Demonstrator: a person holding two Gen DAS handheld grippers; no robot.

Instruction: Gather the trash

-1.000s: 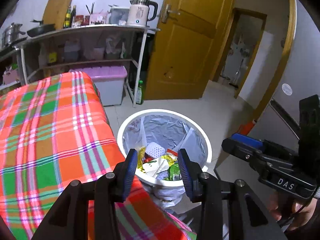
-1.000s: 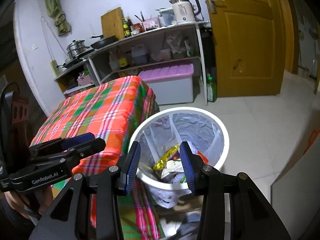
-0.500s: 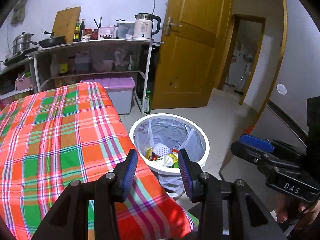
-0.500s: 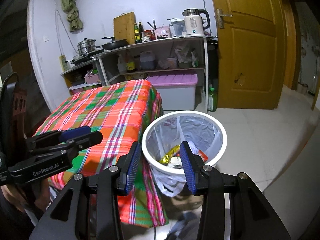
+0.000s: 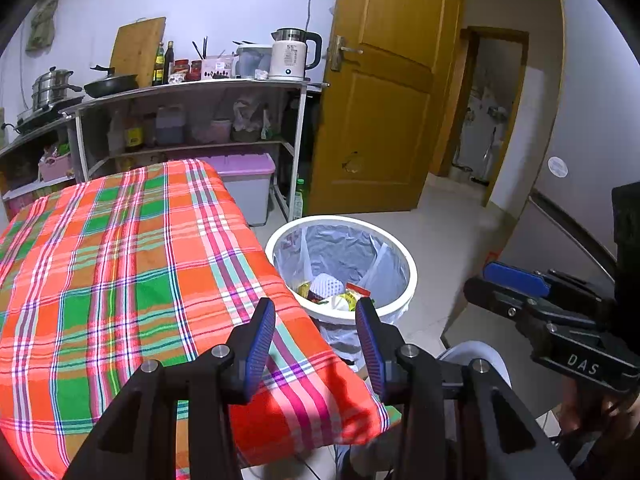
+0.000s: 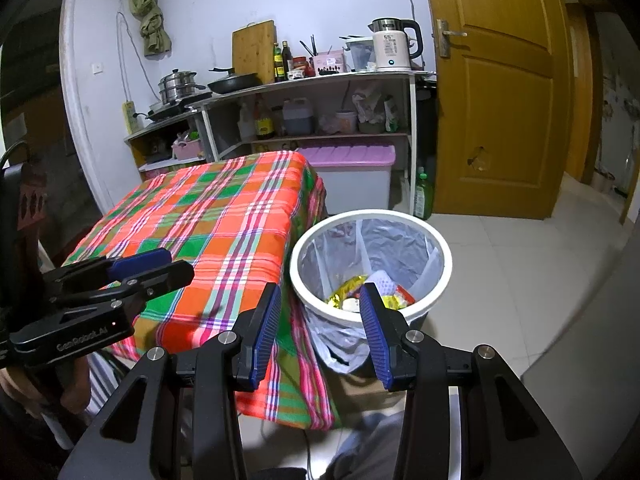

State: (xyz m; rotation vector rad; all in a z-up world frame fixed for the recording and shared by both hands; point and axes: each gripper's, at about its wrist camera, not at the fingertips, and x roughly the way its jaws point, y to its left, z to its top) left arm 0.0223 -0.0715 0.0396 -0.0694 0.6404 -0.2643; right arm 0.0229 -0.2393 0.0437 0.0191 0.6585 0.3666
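A: From the left wrist view, what do you see?

B: The left hand-held gripper (image 5: 316,340) hangs over the near corner of the surface (image 5: 120,280), which wears an orange, green and pink plaid cloth. Its blue pads stand roughly half apart, with nothing between them. Just beside the surface's right edge, on the floor, stands the white bin (image 5: 400,256), lined with a grey plastic bag. The trash (image 5: 336,294) lies at the bottom of it: yellow and red wrappers and a white piece.

A: And the other tool?

B: The right hand-held gripper (image 5: 504,280) reaches in from the right edge, seen from the side, well apart from the bin. Behind stand a shelf (image 5: 192,88) with a white kettle (image 5: 290,58), and a yellow door (image 5: 384,92).

A: Now the right wrist view.

B: The right hand-held gripper (image 6: 320,322) is also about half open and empty, pointing down toward the gap between surface (image 6: 216,224) and bin (image 6: 308,292). The trash (image 6: 360,292) shows inside, gold and yellow wrappers among it. The left hand-held gripper (image 6: 160,266) juts in from the left above the cloth, holding nothing that I can see. A purple-lidded box (image 6: 352,160) sits under the shelf (image 6: 320,80).
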